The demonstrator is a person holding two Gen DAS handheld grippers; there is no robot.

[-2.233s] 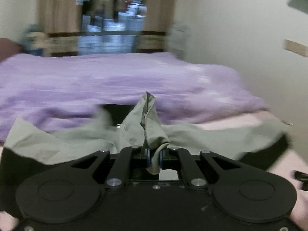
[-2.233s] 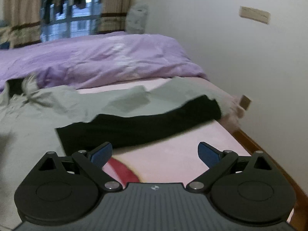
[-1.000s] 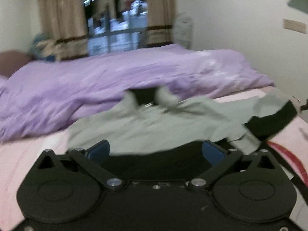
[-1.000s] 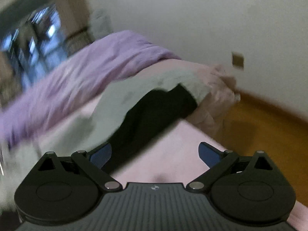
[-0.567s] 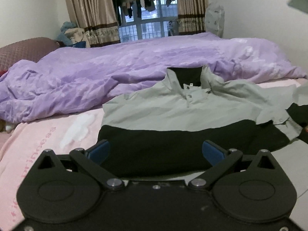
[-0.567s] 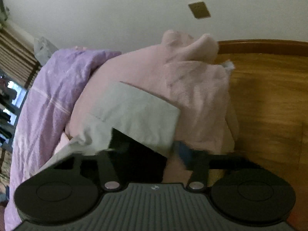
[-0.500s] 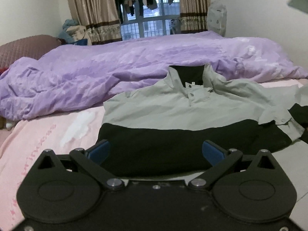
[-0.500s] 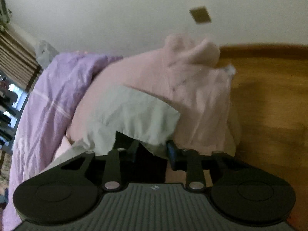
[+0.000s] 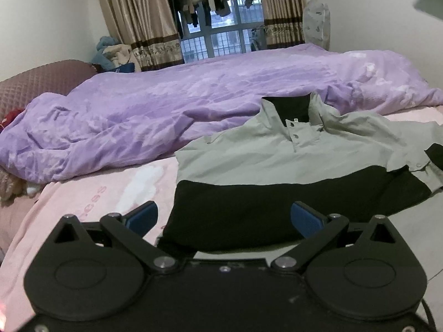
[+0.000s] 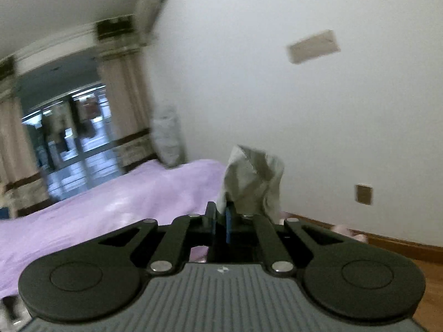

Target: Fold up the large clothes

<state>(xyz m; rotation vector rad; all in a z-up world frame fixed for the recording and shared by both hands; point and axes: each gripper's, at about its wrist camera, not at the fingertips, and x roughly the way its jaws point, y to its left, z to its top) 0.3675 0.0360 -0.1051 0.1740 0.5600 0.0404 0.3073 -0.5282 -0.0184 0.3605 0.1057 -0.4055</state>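
Note:
A grey and black collared shirt (image 9: 277,160) lies on the pink bed sheet (image 9: 91,196), its left sleeve folded across as a black band. My left gripper (image 9: 224,218) is open and empty just in front of that black band. My right gripper (image 10: 220,215) is shut on the grey right sleeve (image 10: 252,177) and holds it lifted, the cloth standing above the fingers. The rest of the shirt is hidden in the right wrist view.
A rumpled purple duvet (image 9: 193,105) fills the far side of the bed and shows in the right wrist view (image 10: 97,202). A white wall (image 10: 304,110) and wooden floor (image 10: 429,290) lie to the right. Curtains and a window (image 9: 221,27) are behind.
My left gripper let go of the shirt and drew back, open. My right gripper went down to the right sleeve at the bed edge, shut on it and lifted it.

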